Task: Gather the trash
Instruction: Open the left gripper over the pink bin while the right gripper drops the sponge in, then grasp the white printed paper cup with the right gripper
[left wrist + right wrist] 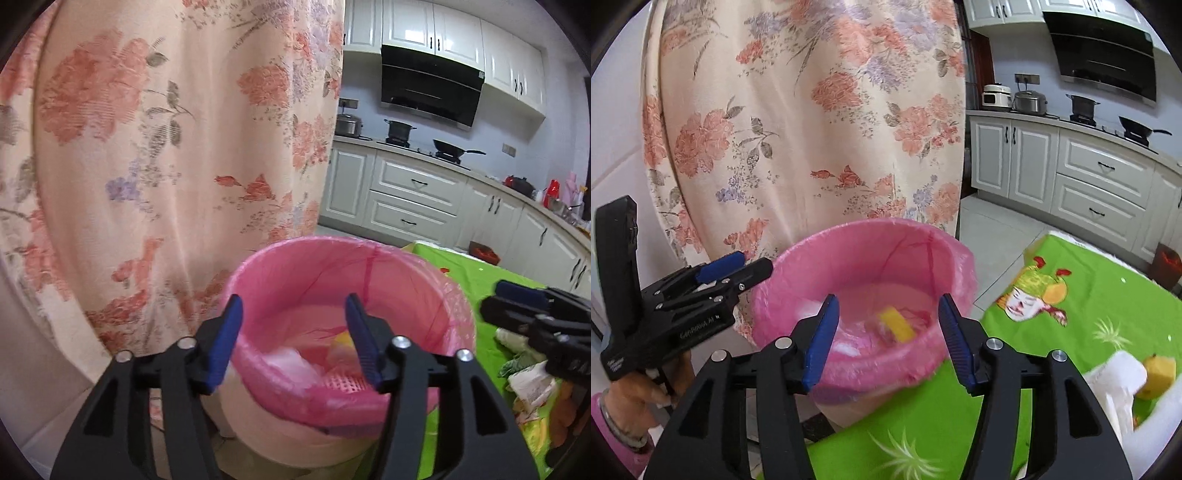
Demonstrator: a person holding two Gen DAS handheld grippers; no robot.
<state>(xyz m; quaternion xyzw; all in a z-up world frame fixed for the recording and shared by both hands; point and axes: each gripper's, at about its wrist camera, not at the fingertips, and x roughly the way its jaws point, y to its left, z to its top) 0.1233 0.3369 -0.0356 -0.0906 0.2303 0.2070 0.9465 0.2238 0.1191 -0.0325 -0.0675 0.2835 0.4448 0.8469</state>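
A trash bin with a pink bag liner (417,273) stands beside the green table; it also shows in the right wrist view (871,240). Inside lie white scraps (291,363) and a yellow piece (897,325), blurred. My left gripper (293,306) is open and empty above the bin's near rim; it shows from the side in the right wrist view (738,267). My right gripper (888,306) is open and empty over the bin; it shows at the right edge of the left wrist view (506,297). More trash lies on the table: crumpled wrappers (532,380), white paper (1119,373), a yellow piece (1158,371).
A floral curtain (166,147) hangs right behind the bin. The table has a green printed cloth (1089,295). Kitchen cabinets (413,184), a stove with pots (399,131) and a range hood (432,85) line the far wall.
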